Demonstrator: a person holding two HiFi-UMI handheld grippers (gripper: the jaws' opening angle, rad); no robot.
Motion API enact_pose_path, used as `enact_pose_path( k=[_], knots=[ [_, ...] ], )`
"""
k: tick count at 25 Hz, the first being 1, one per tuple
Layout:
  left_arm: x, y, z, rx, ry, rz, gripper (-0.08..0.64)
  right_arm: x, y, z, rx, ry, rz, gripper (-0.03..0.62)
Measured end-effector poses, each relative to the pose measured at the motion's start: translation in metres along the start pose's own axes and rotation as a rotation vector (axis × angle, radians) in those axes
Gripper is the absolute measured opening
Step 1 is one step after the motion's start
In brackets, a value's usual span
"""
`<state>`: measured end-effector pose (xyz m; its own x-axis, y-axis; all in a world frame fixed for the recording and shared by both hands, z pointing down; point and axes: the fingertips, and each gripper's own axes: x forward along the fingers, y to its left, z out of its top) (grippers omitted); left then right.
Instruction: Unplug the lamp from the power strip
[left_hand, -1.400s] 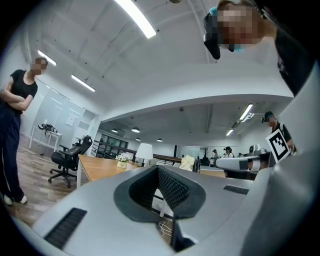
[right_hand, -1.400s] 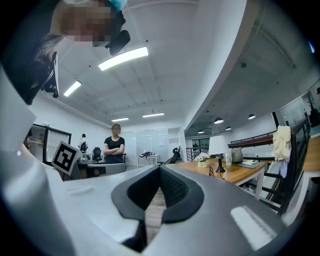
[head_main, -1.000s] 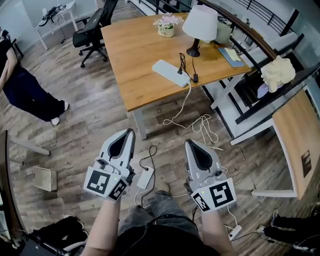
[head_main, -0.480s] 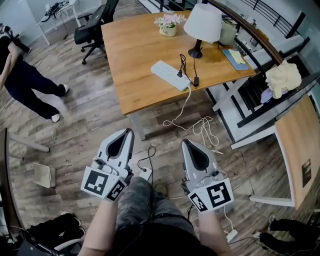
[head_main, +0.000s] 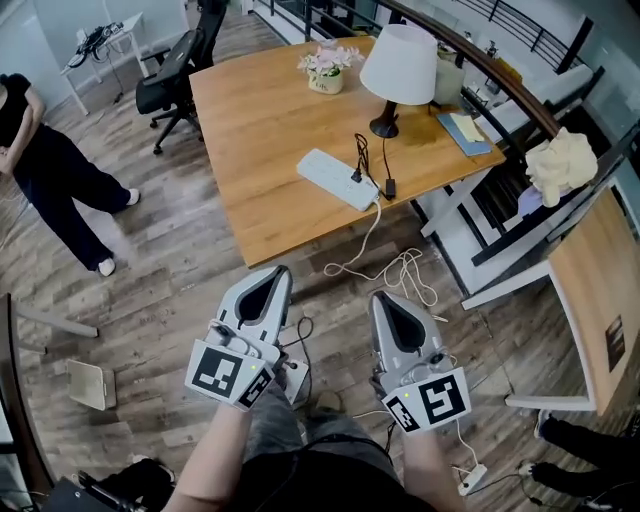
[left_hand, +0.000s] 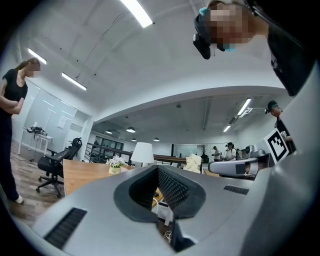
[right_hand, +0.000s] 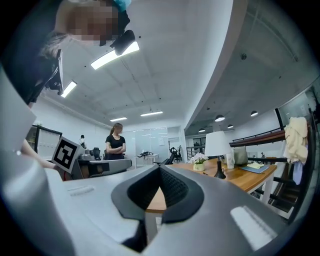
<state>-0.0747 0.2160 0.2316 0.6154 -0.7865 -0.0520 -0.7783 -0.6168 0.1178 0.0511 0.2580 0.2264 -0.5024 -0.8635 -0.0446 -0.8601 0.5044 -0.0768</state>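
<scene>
The lamp (head_main: 400, 62), with a white shade and a dark base, stands on the wooden table (head_main: 260, 120). A white power strip (head_main: 338, 178) lies near the table's front edge, with a black plug (head_main: 358, 176) and dark cord in it. Its white cable (head_main: 372, 222) hangs down to the floor. My left gripper (head_main: 279, 271) and right gripper (head_main: 384, 297) are held over the floor, well short of the table. Both are shut with nothing between the jaws. The lamp (left_hand: 142, 152) shows far off in the left gripper view, and the lamp (right_hand: 216, 145) likewise in the right gripper view.
A flower pot (head_main: 325, 68) and a notebook (head_main: 462, 128) share the table. An office chair (head_main: 175, 80) and a standing person (head_main: 50, 170) are at the left. White cable loops (head_main: 405, 265) lie on the floor. A rack with a pale bundle (head_main: 560, 165) stands at the right.
Both grippers have edged forward toward the table, the left one shifting right, and both have stayed shut. The person at the left has stepped along the floor.
</scene>
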Motion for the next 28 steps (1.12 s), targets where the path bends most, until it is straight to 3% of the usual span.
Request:
enact_pose_path(
  k=[17,28],
  knots=[
    [0.079,0.108,-0.002,-0.027,0.042,-0.262,-0.003,0.144,-0.004,-0.018,0.010,0.035,-0.190,0.008],
    [0.114,0.133,-0.015,-0.063,0.069,-0.377,-0.003,0.172,-0.016,-0.031,0.026,0.059,-0.284,0.008]
  ],
)
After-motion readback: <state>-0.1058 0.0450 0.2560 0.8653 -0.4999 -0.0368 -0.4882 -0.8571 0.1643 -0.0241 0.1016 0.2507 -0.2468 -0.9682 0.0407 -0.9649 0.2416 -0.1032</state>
